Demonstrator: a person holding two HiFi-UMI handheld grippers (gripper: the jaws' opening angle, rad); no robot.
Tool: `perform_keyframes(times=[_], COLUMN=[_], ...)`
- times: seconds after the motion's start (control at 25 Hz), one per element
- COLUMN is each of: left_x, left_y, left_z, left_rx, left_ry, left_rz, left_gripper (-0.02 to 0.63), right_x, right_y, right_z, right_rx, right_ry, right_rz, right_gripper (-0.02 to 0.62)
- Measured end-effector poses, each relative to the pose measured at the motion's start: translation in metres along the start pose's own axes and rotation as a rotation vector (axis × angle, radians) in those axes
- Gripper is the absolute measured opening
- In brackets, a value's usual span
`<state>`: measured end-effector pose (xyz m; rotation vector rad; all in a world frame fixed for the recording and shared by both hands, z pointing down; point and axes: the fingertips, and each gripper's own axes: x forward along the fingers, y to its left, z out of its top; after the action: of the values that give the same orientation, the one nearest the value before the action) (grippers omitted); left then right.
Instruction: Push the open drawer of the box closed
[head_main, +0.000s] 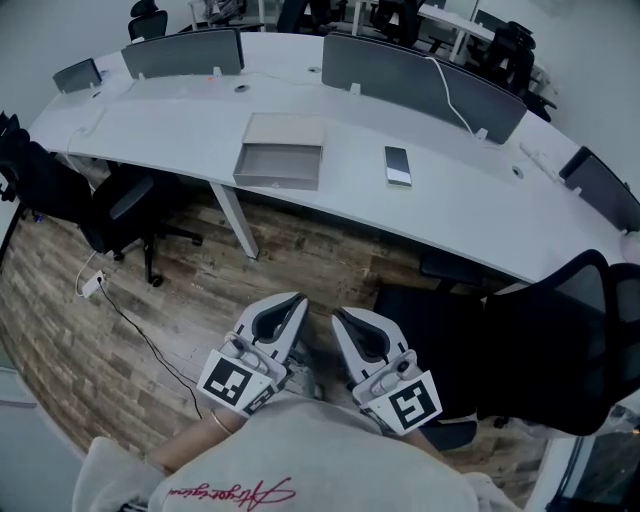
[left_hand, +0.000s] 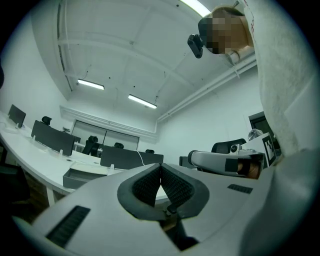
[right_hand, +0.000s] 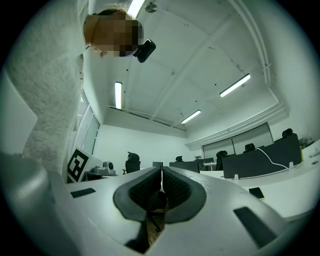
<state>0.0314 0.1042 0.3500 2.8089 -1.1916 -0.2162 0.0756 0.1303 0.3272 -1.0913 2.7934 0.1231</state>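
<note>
Curved table (head_main: 480, 215) across the far side. On it, left of middle, the box (head_main: 285, 130); its drawer (head_main: 278, 165) stands open toward the near edge. Closed and empty, well short of it: left tongs (head_main: 296, 300), right tongs (head_main: 340, 317). Judgement: meet the drawer front mid-width and push straight, lest the box skid.

Count so far: one pale grey rectangular box (head_main: 285, 130) with one open drawer (head_main: 278, 165) is sitting on the one white curved tabletop (head_main: 480, 205). One dark flat phone (head_main: 398, 165) is lying there too. Two white hand-held grippers are showing: left hand-held gripper (head_main: 293, 302), right hand-held gripper (head_main: 341, 316). Two black office chairs are standing on the near side: left chair (head_main: 125, 200), right chair (head_main: 560, 340).
</note>
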Motion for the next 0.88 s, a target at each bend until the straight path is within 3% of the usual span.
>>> perform_keyframes(times=[0.32, 0.88], left_x=[0.016, 0.087], left_y=[0.038, 0.152], left_z=[0.005, 0.018], left_rx=[-0.011, -0.024], left_ry=[-0.037, -0.041], left_rz=[0.036, 0.039], left_gripper=[0.017, 0.017], right_x=[0.033, 0.142], right_y=[-0.024, -0.092], right_z=[-0.007, -0.018], right_rx=[-0.018, -0.048], right_ry=[0.003, 0.015], right_rz=[-0.001, -0.001], right_gripper=[0.018, 0.018])
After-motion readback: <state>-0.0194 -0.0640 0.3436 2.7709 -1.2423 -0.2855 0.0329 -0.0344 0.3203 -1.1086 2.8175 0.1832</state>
